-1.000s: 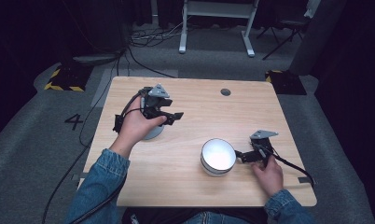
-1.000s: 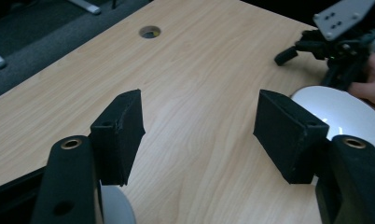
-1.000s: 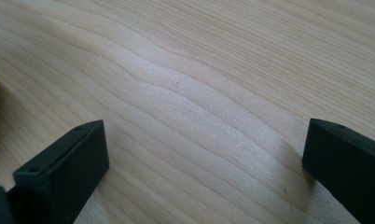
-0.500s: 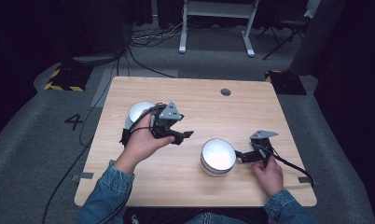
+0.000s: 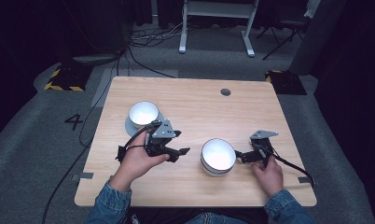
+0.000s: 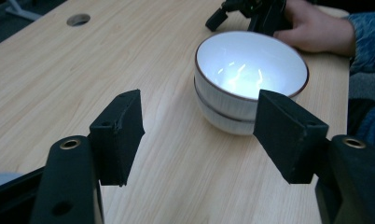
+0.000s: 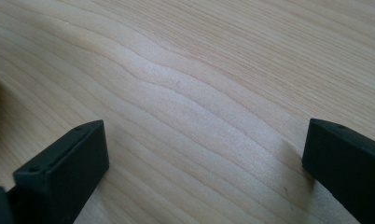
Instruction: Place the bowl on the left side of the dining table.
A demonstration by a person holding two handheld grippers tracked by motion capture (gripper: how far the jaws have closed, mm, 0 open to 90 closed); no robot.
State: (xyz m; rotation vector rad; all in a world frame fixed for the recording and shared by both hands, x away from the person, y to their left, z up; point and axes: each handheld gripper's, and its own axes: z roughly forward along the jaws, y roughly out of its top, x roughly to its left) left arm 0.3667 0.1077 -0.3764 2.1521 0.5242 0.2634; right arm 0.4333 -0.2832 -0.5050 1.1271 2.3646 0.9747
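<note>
A white bowl [image 5: 143, 113] stands on a grey saucer [image 5: 129, 127] at the table's left. A second white bowl with a dark rim [image 5: 218, 155] sits stacked in another one, front centre; in the left gripper view this bowl stack [image 6: 251, 79] lies just ahead. My left gripper [image 5: 178, 153] is open between the two bowls and points at the stack, its jaws [image 6: 199, 126] wide apart with nothing between them. My right gripper [image 5: 243, 157] rests low on the table right of the stack, open over bare wood [image 7: 204, 154]. The right hand [image 6: 316, 32] lies behind the stack.
The wooden table [image 5: 195, 105] has a round cable hole [image 5: 225, 92] at the back. Its front edge runs close to the person's denim sleeves [image 5: 106, 203]. Cables trail from both grippers over the table's sides. Beyond the table is grey floor with a desk frame [image 5: 218, 28].
My left gripper has come away from the bowl on the saucer, moving right and toward the front, and now points at the bowl stack. The right gripper has stayed put.
</note>
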